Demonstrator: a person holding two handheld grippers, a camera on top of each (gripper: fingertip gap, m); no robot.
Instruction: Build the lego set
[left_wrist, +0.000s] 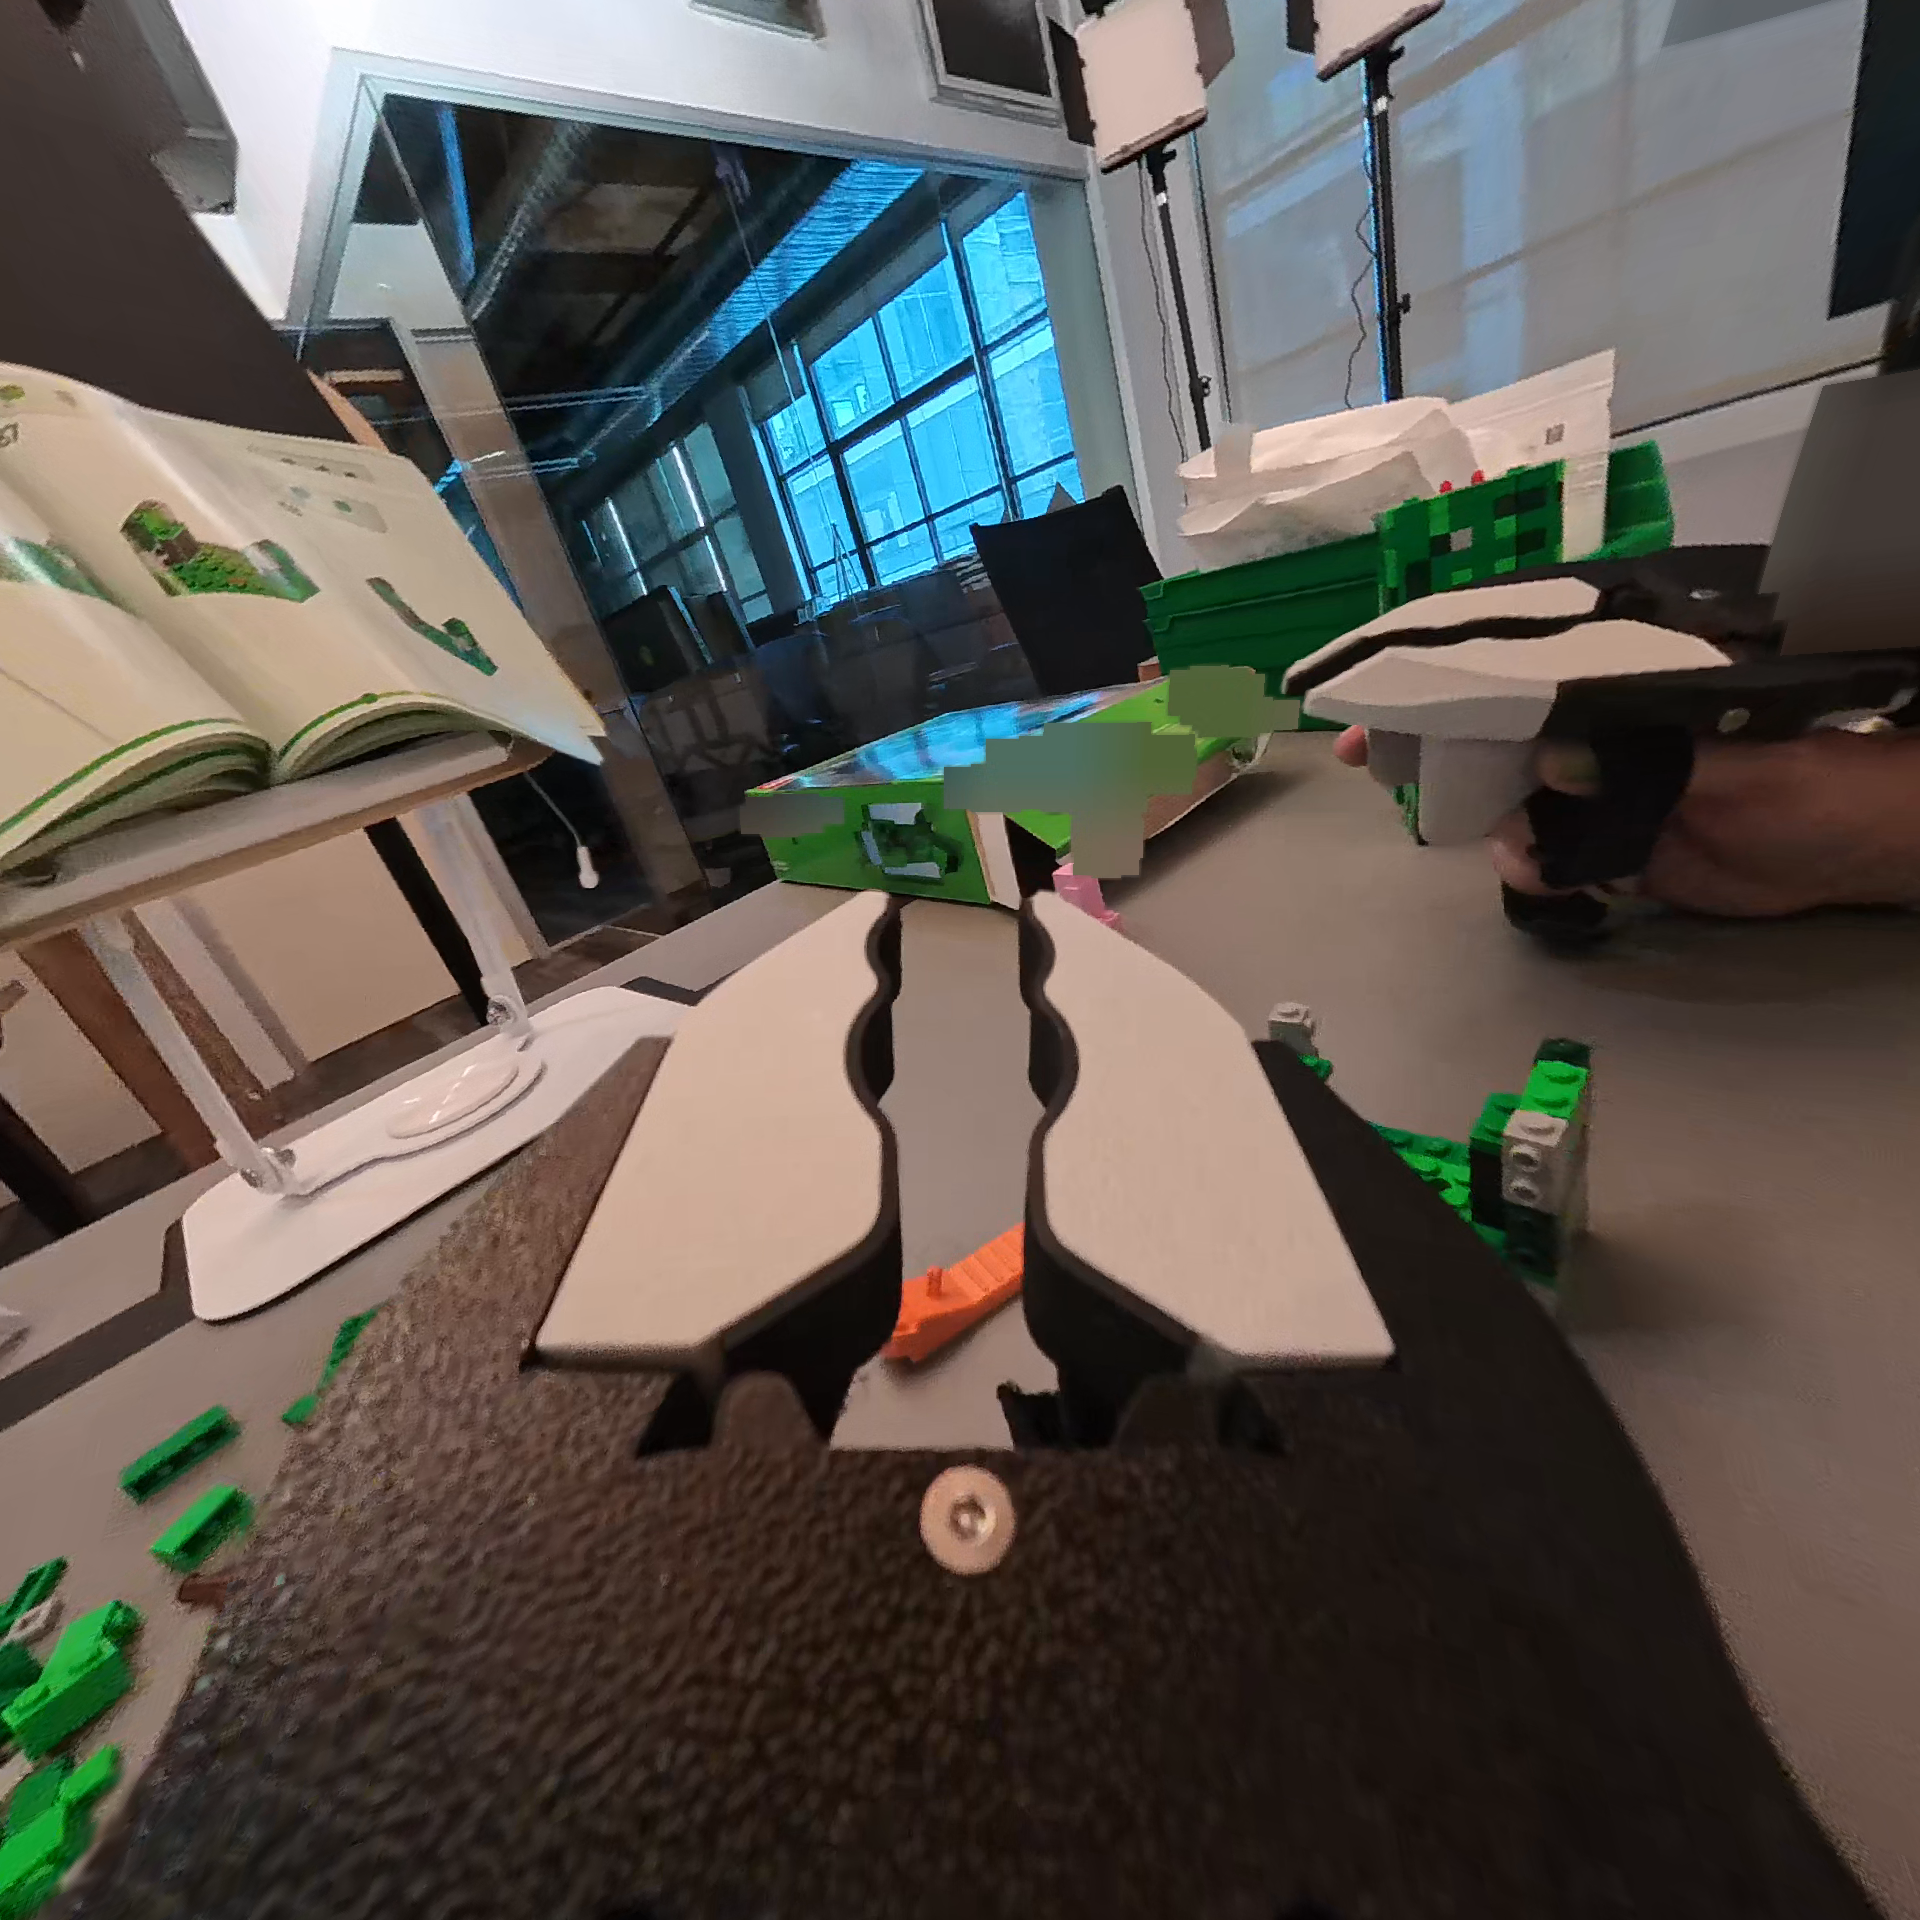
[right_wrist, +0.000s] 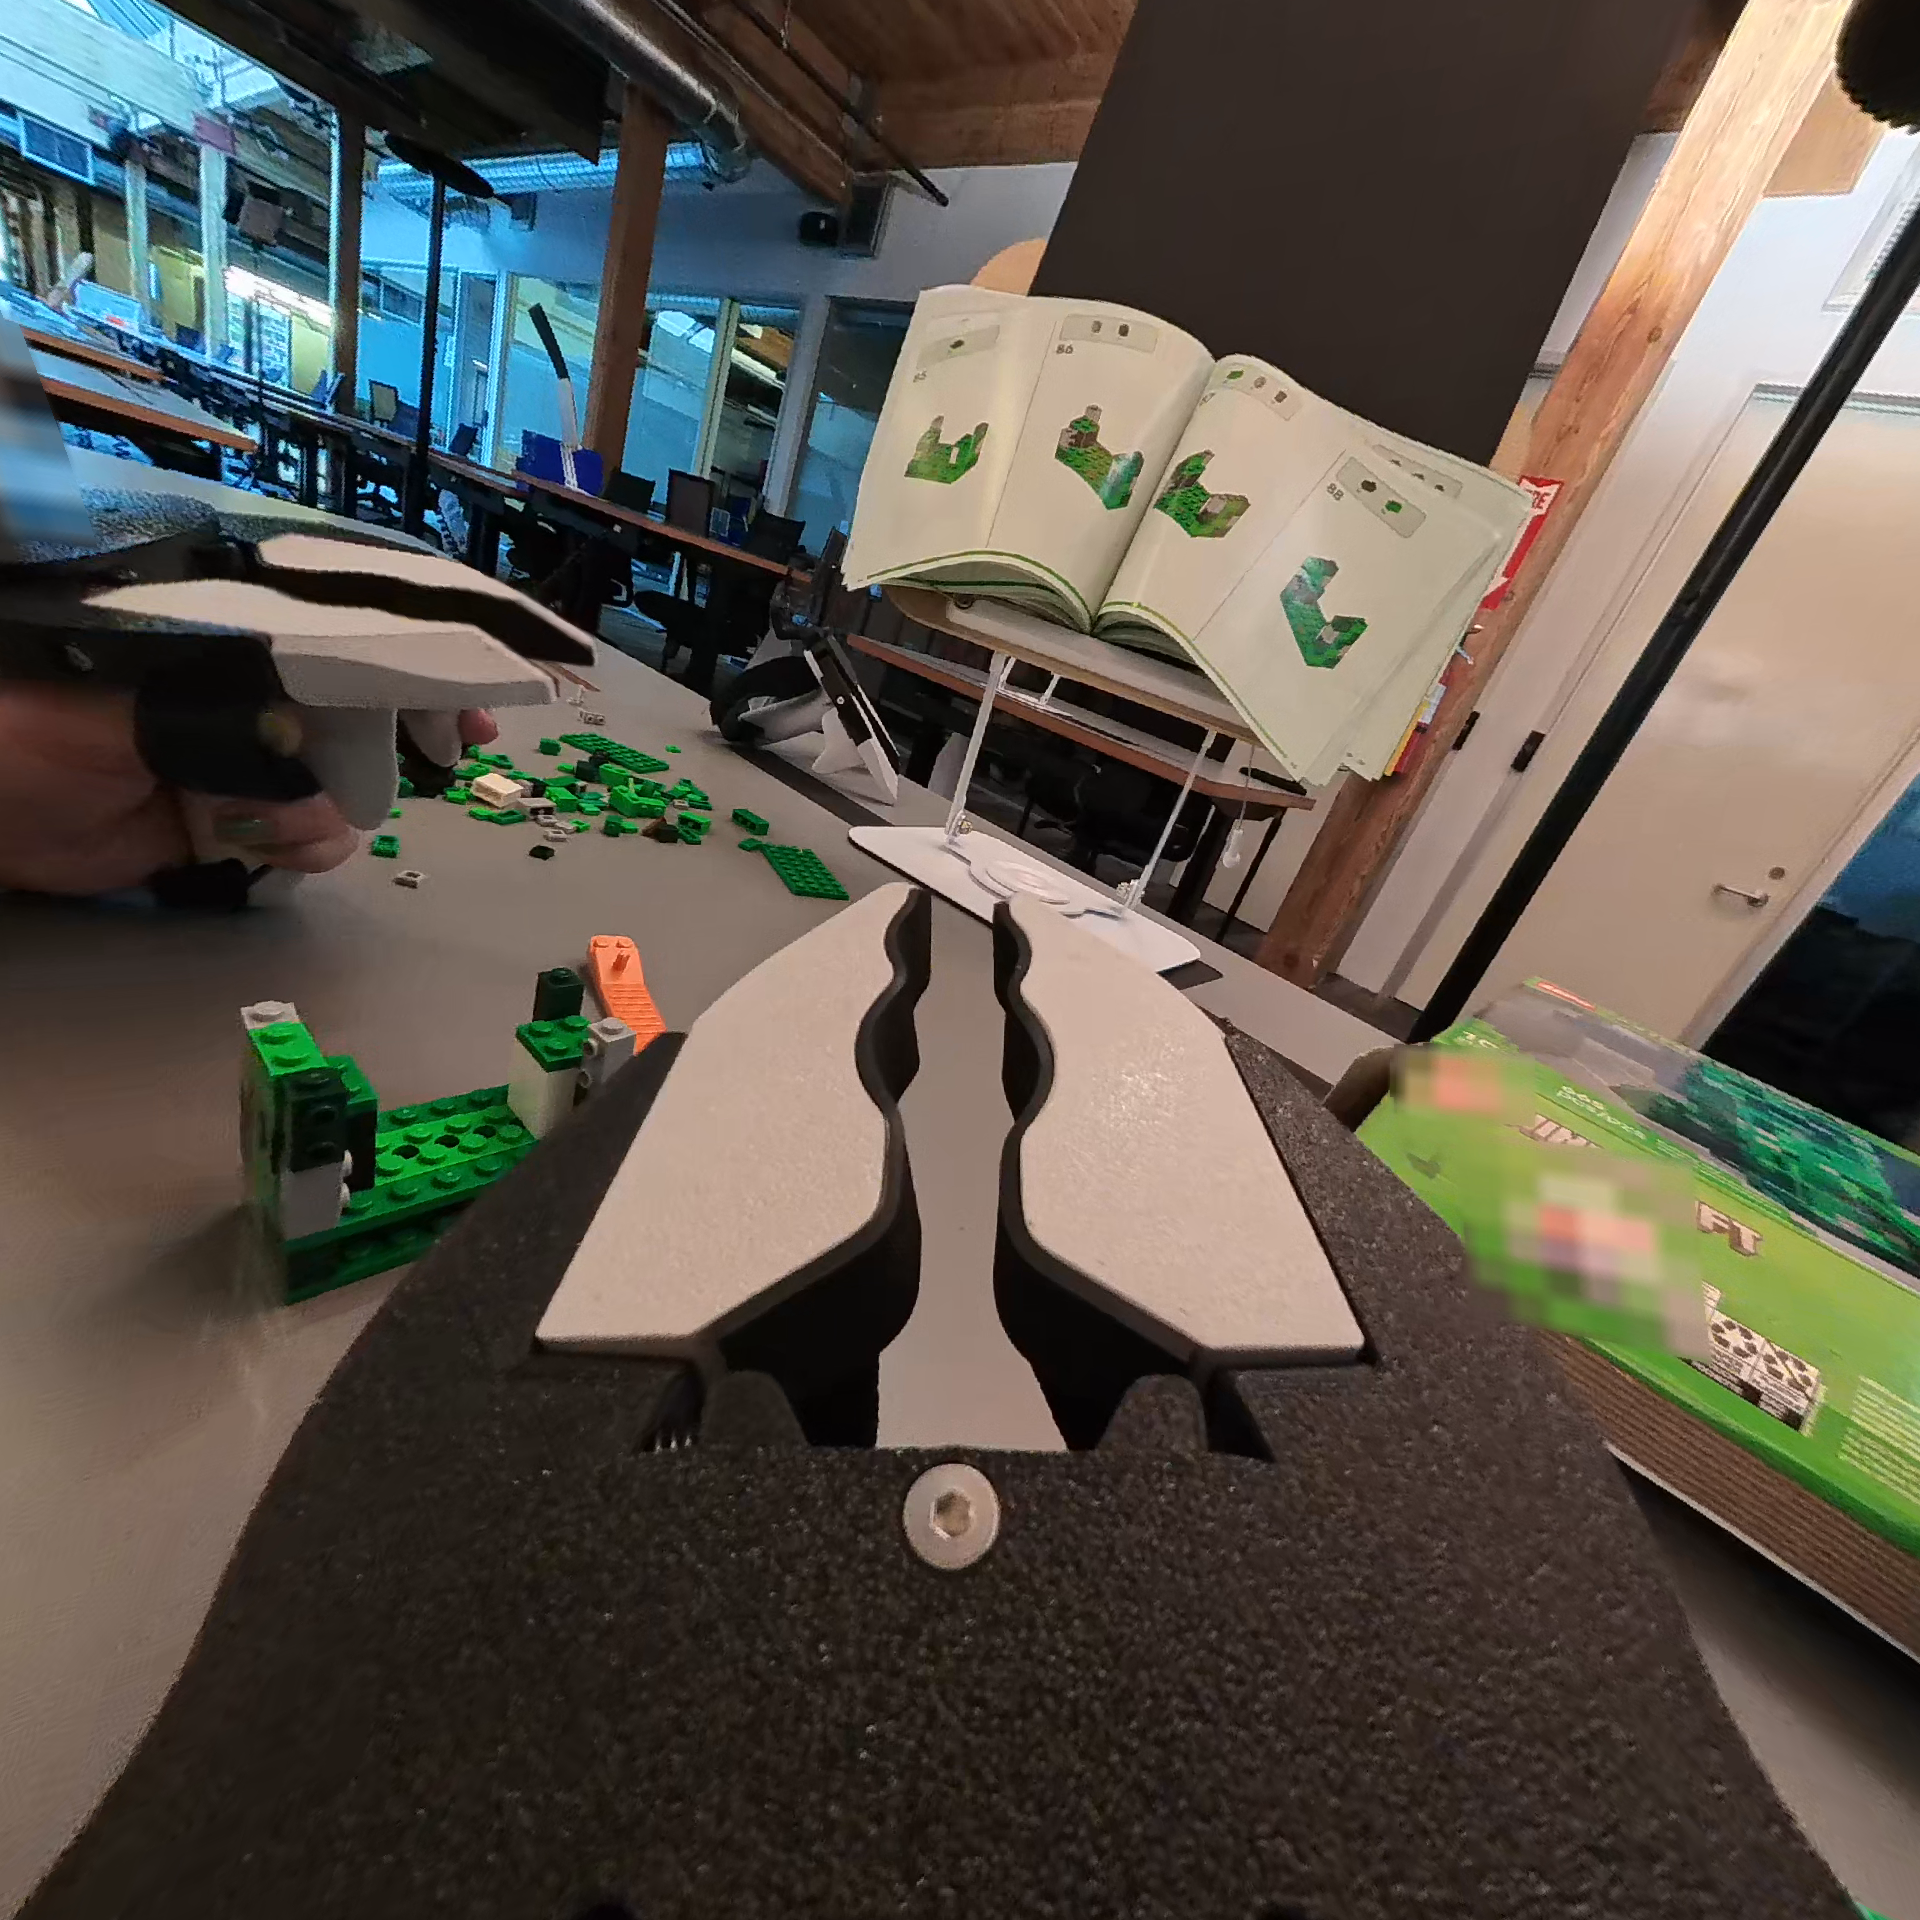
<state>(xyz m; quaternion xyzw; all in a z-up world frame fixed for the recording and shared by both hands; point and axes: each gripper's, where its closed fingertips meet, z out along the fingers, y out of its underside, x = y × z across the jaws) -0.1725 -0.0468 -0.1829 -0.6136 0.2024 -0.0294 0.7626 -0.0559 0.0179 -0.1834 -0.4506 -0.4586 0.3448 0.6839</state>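
Both grippers empty. Left gripper (left_wrist: 958, 914) fingers stand apart, a clear gap between them, touching nothing. Right gripper (right_wrist: 961, 909) fingers also parted, narrower gap, nothing held. One part-built green lego model (right_wrist: 384, 1143) sits on the grey table (right_wrist: 125, 1403) between the two. One orange brick separator (right_wrist: 623, 987) lies just beside it. Loose bricks (right_wrist: 592, 790), too many to count, scattered far left. One open manual (right_wrist: 1174, 499) on one stand (right_wrist: 1039, 894). One green box (right_wrist: 1714, 1226) near right.
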